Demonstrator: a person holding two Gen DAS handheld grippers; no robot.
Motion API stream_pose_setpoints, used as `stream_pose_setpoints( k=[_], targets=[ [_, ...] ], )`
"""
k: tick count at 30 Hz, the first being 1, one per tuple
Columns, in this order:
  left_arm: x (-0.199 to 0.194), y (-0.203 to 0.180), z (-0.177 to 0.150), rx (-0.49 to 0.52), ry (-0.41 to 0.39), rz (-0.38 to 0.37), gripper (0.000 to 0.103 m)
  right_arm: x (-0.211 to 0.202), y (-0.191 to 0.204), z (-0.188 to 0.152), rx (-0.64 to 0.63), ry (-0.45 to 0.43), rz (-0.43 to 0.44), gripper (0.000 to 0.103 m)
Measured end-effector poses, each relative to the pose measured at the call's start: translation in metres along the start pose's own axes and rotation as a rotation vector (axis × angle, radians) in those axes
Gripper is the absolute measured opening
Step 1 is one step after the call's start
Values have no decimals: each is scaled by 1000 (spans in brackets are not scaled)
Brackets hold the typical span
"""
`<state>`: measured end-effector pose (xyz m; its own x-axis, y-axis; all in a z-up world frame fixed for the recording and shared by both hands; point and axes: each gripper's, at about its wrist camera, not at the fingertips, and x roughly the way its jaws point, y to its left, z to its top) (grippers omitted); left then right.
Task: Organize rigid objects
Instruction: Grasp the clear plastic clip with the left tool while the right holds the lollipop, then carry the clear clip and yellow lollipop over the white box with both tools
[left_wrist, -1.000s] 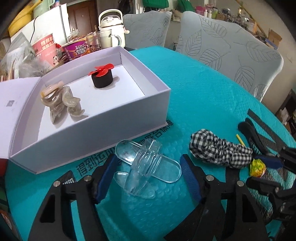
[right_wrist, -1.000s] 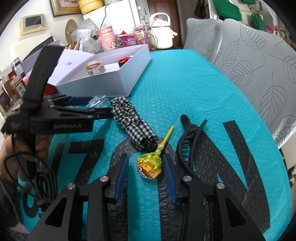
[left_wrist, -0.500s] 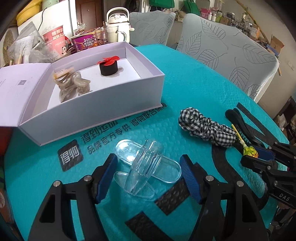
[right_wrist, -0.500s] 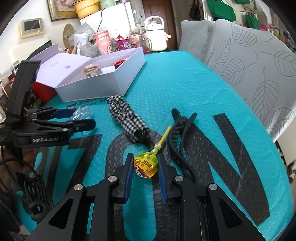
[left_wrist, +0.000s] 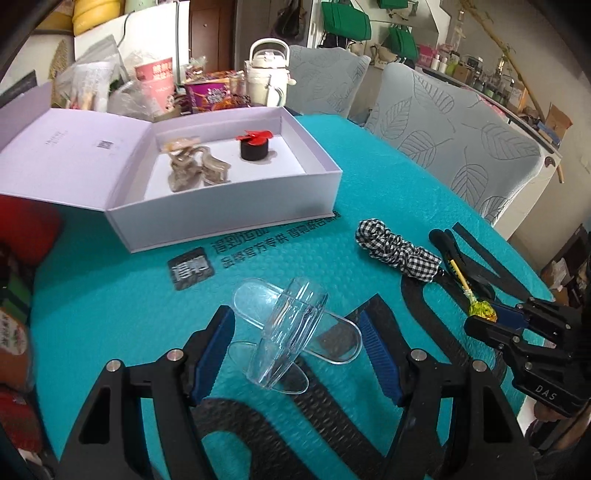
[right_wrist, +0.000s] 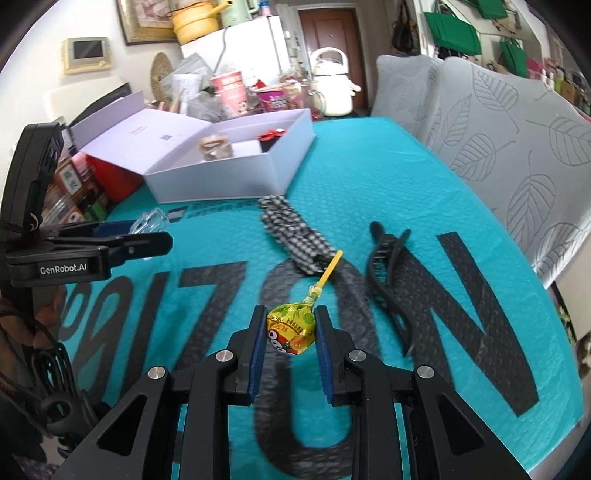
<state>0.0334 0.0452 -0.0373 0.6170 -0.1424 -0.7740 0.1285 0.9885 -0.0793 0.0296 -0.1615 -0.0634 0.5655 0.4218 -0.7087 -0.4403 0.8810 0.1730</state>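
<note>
Left wrist view: the left tongs pinch the clear hair clip, lifted off the counter, nearer the camera than the white box; slick plastic could twist free. Right wrist view: the right tongs clamp the lollipop, well short of the box; its crinkly wrapper might slip.

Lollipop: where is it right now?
The lollipop sits clamped in the right tool in the right wrist view, its stick pointing toward the checked scrunchie, left of the black hair clip.
</note>
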Motion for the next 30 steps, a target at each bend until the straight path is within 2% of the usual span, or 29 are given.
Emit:
stream_pose_setpoints(
  k=[18,24,30],
  targets=[
    [-80,23,-26,-118,-153,114,70,-21,65,5,-141,-61,119,25],
    [-102,31,-21,-134,-216,156,69,-20,83,18,-168,-54,171,25],
    [-110,40,-6,-132,-255,169,70,-23,95,35,-204,-76,182,25]
  ],
)
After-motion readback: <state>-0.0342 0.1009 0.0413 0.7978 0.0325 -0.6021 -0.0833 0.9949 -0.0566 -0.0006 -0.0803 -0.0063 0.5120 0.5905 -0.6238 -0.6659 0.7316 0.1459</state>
